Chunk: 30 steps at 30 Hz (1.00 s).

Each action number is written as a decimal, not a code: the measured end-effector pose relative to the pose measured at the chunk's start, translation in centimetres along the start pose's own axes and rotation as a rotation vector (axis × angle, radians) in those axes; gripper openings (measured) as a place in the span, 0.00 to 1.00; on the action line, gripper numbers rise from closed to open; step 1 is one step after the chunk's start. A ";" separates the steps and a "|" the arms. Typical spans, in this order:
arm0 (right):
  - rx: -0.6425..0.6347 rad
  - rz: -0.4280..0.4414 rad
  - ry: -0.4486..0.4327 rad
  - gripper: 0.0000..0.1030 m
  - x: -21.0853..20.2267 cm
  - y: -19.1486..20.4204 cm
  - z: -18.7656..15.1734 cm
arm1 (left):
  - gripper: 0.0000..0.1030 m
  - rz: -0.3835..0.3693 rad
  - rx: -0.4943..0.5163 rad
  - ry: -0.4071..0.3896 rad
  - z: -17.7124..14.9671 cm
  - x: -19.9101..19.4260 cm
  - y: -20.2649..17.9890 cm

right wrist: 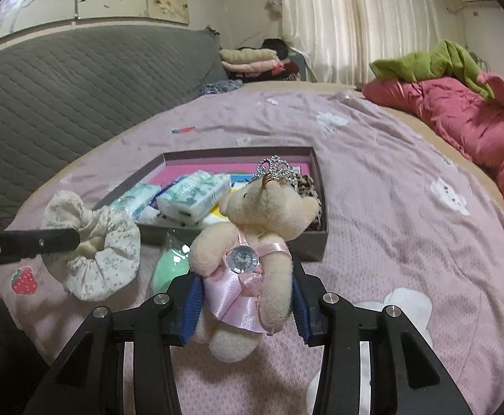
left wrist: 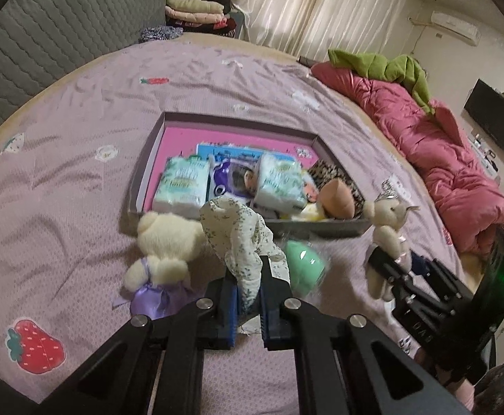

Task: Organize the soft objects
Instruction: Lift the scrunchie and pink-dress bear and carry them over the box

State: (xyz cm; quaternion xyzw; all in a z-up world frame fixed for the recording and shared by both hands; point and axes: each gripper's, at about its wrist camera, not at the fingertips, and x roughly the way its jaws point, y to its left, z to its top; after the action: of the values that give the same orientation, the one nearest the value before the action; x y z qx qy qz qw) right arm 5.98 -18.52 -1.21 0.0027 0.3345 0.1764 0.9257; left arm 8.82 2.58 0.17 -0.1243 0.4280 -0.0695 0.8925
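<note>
My left gripper [left wrist: 248,276] is shut on a cream floral scrunchie [left wrist: 241,238], held up off the bed; the scrunchie [right wrist: 96,249] hangs from that gripper's finger in the right wrist view. My right gripper [right wrist: 246,294] is shut on a cream teddy bear [right wrist: 252,242] in a pink satin dress with a silver tiara; the same bear [left wrist: 386,231] shows at the right of the left wrist view. A second bear [left wrist: 163,252] in a purple dress lies on the pink bedspread. A mint green soft thing [left wrist: 303,263] lies beside it. The open grey box [left wrist: 224,121] holds tissue packs [left wrist: 181,186].
The box [right wrist: 317,238] also holds a leopard-print item [left wrist: 335,176], a brownish ball [left wrist: 336,195] and printed cards. A bunched red quilt [left wrist: 442,159] with a green garment lies along the bed's right side. A grey padded headboard [left wrist: 44,41] and folded clothes [left wrist: 196,14] stand behind.
</note>
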 end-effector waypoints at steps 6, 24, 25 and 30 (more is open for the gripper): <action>-0.026 0.013 -0.028 0.44 0.4 0.5 0.8 | 0.09 0.000 -0.015 -0.041 1.4 -0.6 0.1; -0.115 0.031 -0.113 0.44 3.7 2.0 4.3 | 0.09 0.026 -0.063 -0.140 6.7 1.3 1.8; -0.115 0.034 -0.114 0.44 4.0 2.0 4.5 | 0.09 0.030 -0.063 -0.138 6.8 1.6 1.8; -0.120 0.042 -0.106 0.44 5.5 2.0 4.9 | 0.10 0.041 -0.069 -0.130 7.4 3.2 2.3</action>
State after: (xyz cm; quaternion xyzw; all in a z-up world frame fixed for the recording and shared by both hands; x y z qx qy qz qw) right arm 12.27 -14.31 -0.56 -0.0366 0.2735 0.2151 0.9368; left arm 16.66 5.23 1.65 -0.1504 0.3739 -0.0280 0.9148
